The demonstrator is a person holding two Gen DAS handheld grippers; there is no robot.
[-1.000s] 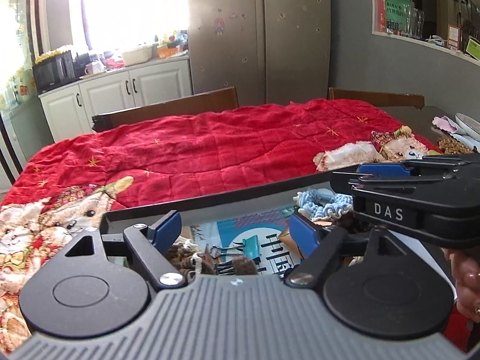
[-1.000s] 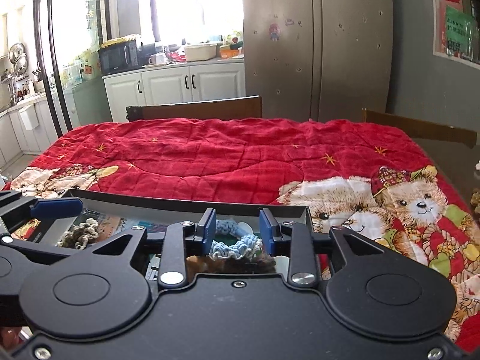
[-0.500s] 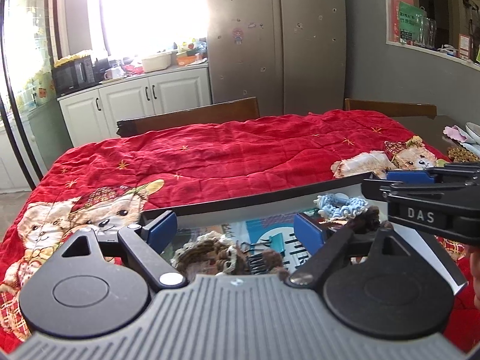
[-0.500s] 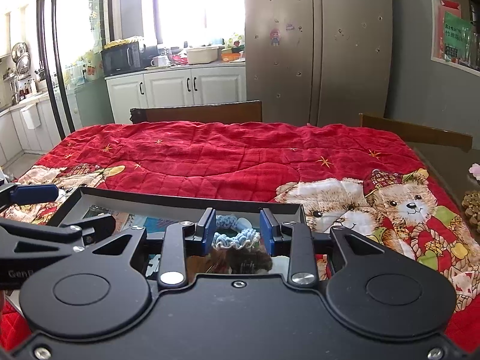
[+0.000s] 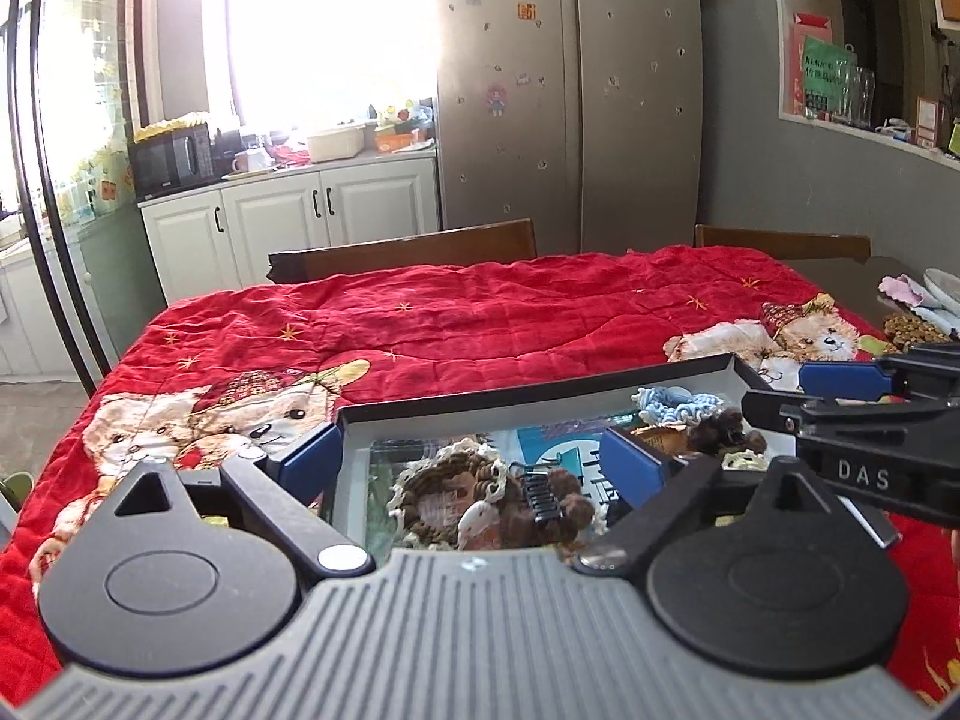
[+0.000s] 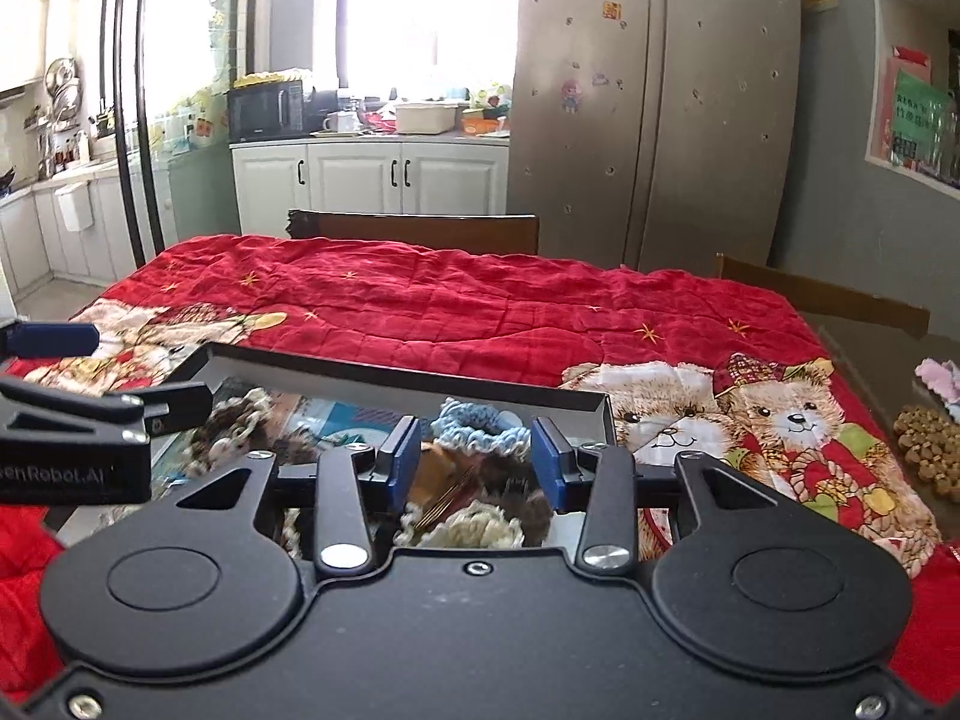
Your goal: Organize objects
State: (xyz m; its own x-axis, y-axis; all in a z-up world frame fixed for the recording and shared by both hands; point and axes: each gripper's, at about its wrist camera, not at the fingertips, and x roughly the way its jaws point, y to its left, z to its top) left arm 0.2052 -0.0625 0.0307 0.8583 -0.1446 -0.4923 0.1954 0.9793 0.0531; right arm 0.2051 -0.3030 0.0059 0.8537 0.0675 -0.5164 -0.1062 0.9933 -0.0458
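A shallow black-rimmed tray (image 5: pixel 540 387) lies on the red quilted cover (image 5: pixel 480 324) of the table, low in the middle of the left wrist view, and holds the small things to be sorted. In that view the left tongs (image 5: pixel 474 462) stand spread wide, having just been opening, their blue pads either side of a brown crocheted hair tie (image 5: pixel 444 498) and a dark hair comb clip (image 5: pixel 543 495) without touching them. A light blue crocheted scrunchie (image 5: pixel 675 405) rests near the tray's far right corner. In the right wrist view the right tongs (image 6: pixel 474 456) hover over the tray's right end (image 6: pixel 600 414), partly parted and likewise just opening, with nothing pinched; between the pads lie the blue scrunchie (image 6: pixel 480 426), a cream crocheted piece (image 6: pixel 480 525) and brownish bits (too tangled to name). The left tongs' tips (image 6: pixel 90 396) show at that frame's left edge. A brown clump (image 6: pixel 933 441) sits off the cover at the right edge.
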